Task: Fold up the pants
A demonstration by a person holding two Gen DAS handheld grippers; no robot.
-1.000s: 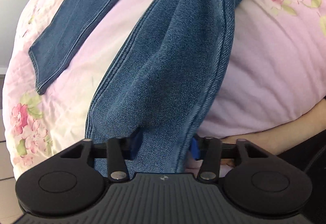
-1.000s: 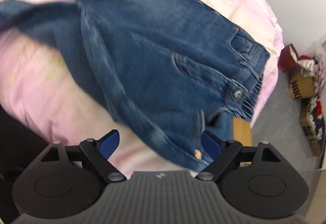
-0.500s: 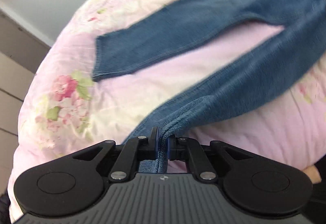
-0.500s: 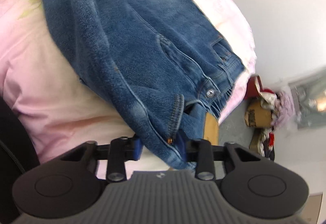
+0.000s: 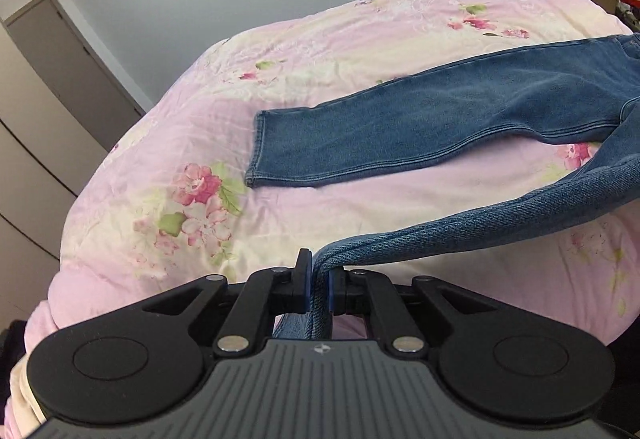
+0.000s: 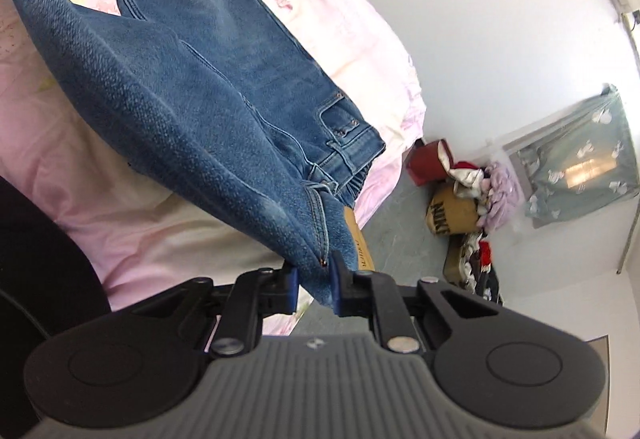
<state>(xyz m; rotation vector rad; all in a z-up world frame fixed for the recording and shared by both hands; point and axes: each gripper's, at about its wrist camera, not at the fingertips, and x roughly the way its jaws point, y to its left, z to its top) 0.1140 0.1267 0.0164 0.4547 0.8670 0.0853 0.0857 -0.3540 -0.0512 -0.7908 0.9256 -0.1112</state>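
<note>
Left tongs (image 5: 319,289) and right tongs (image 6: 312,285) both clenched on jeans (image 5: 420,131), far leg flat, hem leftward.

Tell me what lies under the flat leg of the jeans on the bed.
Under the flat jeans leg only the pink floral quilt shows, spreading out on every side. The part of the quilt directly beneath the denim is covered, so anything there cannot be seen.
</note>
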